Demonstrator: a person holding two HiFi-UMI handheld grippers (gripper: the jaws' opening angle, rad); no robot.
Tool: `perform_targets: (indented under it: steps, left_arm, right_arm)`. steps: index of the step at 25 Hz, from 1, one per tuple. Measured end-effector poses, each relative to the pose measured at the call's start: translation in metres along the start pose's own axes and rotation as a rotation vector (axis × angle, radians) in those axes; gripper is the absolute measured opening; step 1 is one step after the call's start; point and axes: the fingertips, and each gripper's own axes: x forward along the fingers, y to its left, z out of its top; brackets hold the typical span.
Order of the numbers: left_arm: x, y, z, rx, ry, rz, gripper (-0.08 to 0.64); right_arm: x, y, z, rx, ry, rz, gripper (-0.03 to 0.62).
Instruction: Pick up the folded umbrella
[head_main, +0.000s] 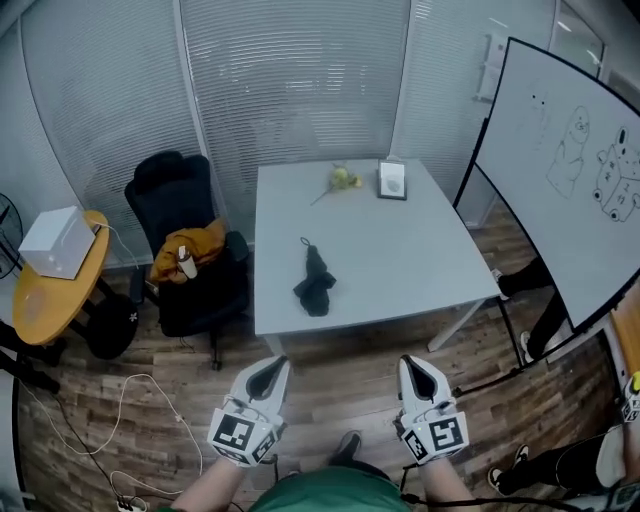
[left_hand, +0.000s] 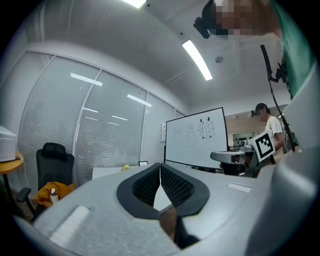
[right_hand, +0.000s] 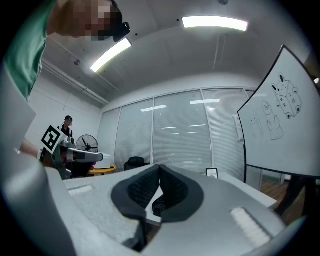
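Observation:
A black folded umbrella (head_main: 315, 281) lies on the light grey table (head_main: 400, 260), toward its near left part. Both grippers hang short of the table's near edge, over the wooden floor. My left gripper (head_main: 277, 369) is shut with nothing in it, its tips meeting in the left gripper view (left_hand: 160, 167). My right gripper (head_main: 412, 368) is also shut and empty. In the right gripper view the tips (right_hand: 159, 168) touch, and the umbrella (right_hand: 159, 204) shows dark through the gap below them.
A black office chair (head_main: 188, 250) with an orange cloth (head_main: 190, 250) and a small bottle stands left of the table. A yellow round table (head_main: 55, 280) holds a white box. A whiteboard (head_main: 570, 170) stands at the right. A yellow item (head_main: 345, 180) and a small frame (head_main: 392, 181) sit at the table's far side.

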Motion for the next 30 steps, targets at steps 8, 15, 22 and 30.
perform_targets:
  steps: [8, 15, 22, 30]
  left_arm:
    - [0.073, -0.011, -0.003, 0.027, 0.037, 0.060, 0.012]
    - [0.118, -0.011, -0.006, 0.039, 0.042, 0.098, 0.014]
    - [0.153, 0.010, -0.013, 0.034, 0.071, 0.111, 0.014]
    - [0.203, 0.056, -0.039, 0.008, 0.111, 0.076, 0.014]
  right_arm:
    - [0.040, -0.076, -0.007, 0.040, 0.002, 0.050, 0.003]
    - [0.058, -0.117, -0.014, 0.051, 0.012, 0.086, 0.003]
    - [0.079, -0.145, -0.024, 0.078, 0.037, 0.073, 0.003]
    - [0.114, -0.166, -0.029, 0.047, 0.060, 0.013, 0.003]
